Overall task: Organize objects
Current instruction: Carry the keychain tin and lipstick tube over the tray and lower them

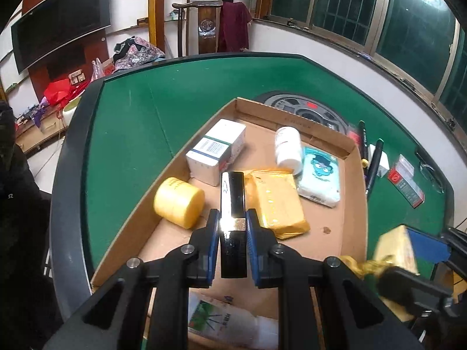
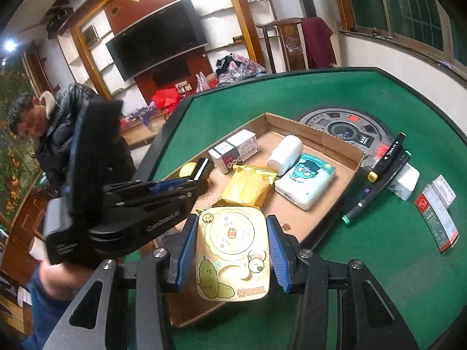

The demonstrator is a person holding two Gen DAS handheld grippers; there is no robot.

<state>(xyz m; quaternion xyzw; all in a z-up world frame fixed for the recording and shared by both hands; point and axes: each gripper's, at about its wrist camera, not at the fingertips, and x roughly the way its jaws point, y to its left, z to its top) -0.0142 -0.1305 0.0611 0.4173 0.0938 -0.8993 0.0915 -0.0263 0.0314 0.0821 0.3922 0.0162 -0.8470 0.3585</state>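
1. Left gripper [image 1: 232, 221] is clamped on a black lipstick tube [image 1: 232, 201] that I hold above the cardboard tray [image 1: 354, 213].
2. Right gripper [image 2: 232, 248] grasps a yellow cartoon packet [image 2: 232, 250] over the tray's near edge.
3. Already in the tray: white box [image 1: 216, 150], yellow jar [image 1: 178, 202], gold pouch [image 1: 278, 204], white bottle [image 1: 289, 148], tissue pack [image 1: 319, 176].
4. Left on the desk [image 1: 122, 134], I judge: markers [image 2: 379, 175] and a red box [image 2: 437, 221].
5. Whatever lies under my grippers stays hidden.
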